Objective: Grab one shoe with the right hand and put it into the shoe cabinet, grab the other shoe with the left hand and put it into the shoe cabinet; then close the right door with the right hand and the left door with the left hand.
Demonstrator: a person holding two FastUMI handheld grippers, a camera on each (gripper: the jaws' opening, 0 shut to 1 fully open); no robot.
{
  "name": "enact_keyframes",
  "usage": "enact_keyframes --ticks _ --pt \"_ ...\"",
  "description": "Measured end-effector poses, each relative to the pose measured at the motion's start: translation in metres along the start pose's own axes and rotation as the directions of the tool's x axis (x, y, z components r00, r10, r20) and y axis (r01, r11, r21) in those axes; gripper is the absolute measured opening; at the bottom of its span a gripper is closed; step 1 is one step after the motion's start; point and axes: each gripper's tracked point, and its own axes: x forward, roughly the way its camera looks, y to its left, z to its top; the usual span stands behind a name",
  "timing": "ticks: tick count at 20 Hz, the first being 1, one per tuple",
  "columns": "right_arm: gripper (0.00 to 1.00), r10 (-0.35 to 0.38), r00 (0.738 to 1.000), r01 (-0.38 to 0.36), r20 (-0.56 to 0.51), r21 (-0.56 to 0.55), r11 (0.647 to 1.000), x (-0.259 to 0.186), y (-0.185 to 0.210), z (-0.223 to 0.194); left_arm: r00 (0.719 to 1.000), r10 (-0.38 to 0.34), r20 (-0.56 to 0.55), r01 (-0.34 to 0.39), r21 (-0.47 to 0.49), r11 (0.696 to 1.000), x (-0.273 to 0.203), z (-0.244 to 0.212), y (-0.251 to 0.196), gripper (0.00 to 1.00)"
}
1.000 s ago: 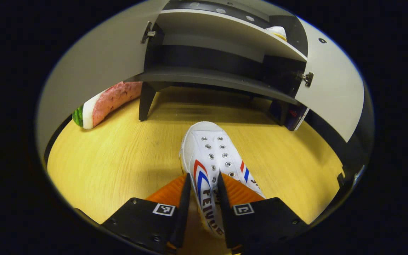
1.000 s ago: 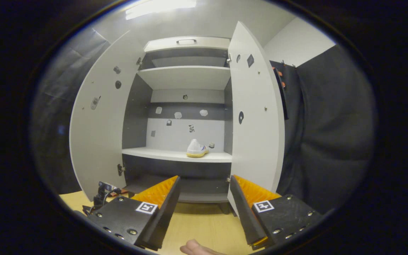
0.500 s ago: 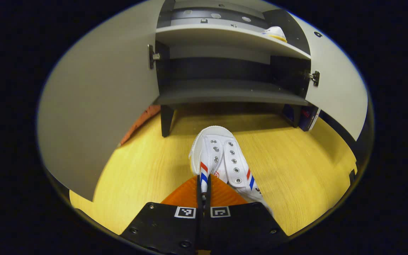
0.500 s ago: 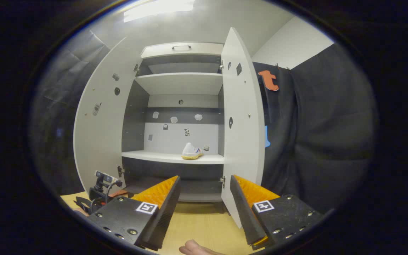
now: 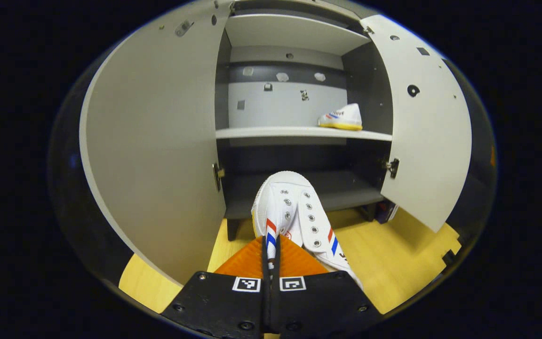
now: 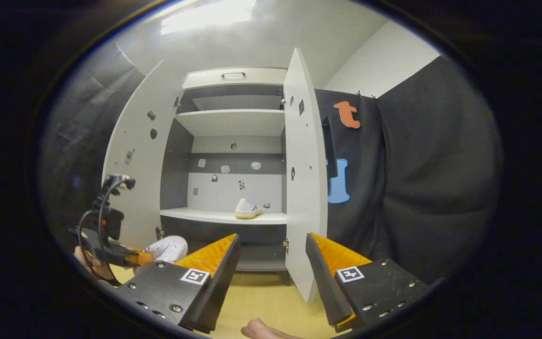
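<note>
Black claw [image 5: 271, 263] housings, square black-and-white marker tags, small round screws, ridged finger pads

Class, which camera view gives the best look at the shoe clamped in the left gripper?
The left gripper view: the held shoe sits close and central, eyelets and stripes sharp, its side wall pinched in the left gripper. The right gripper view shows just its toe, small, at the far left.

We find almost no readable text. The held shoe [image 5: 294, 216] carries dark printed letters on its side in the left gripper view, too cut off to read. Each gripper finger bears a small square black-and-white marker [image 5: 246, 284], a coded pattern rather than words.
</note>
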Motion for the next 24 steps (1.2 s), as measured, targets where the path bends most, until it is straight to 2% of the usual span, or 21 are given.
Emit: enact_keyframes --ticks 3,5,7,10,14,18,20,24 --pt "0.83 -0.017 1.000 0.017 -0.001 -0.005 1.000 -0.005 -0.009 -0.003 0.998 0.000 0.057 0.001 -0.007 1.000 -0.008 0.048 -0.004 0.00" --pt "0.81 -0.018 1.000 0.018 0.000 -0.001 1.000 -0.010 -0.012 -0.003 0.994 -0.025 0.105 0.028 -0.025 0.999 -0.007 0.087 -0.012 0.00" --pt "0.83 -0.015 1.000 0.015 0.003 0.003 1.000 -0.015 -0.016 -0.003 0.987 -0.041 0.156 0.047 -0.035 0.998 0.002 0.128 -0.016 0.00" --pt "0.80 -0.010 1.000 0.010 0.025 0.006 1.000 -0.025 -0.021 0.004 0.985 -0.010 0.171 0.021 -0.057 0.998 0.027 0.176 -0.014 0.00" --pt "0.83 -0.007 0.999 0.006 0.053 0.018 1.000 -0.032 -0.030 0.009 0.986 -0.030 0.165 0.048 -0.108 0.993 0.078 0.229 -0.019 0.00" --pt "0.81 -0.007 0.997 0.005 0.080 0.036 0.999 -0.041 -0.038 0.012 0.990 -0.022 0.139 0.051 -0.205 0.977 0.146 0.262 -0.010 0.01" --pt "0.83 -0.010 0.995 0.005 0.096 0.052 0.999 -0.045 -0.042 0.015 0.992 -0.004 0.129 0.030 -0.198 0.980 0.182 0.268 -0.001 0.01" --pt "0.81 -0.029 0.995 0.023 0.092 0.070 0.997 -0.042 -0.054 0.008 0.994 0.021 0.108 0.002 -0.210 0.978 0.225 0.265 0.010 0.01"
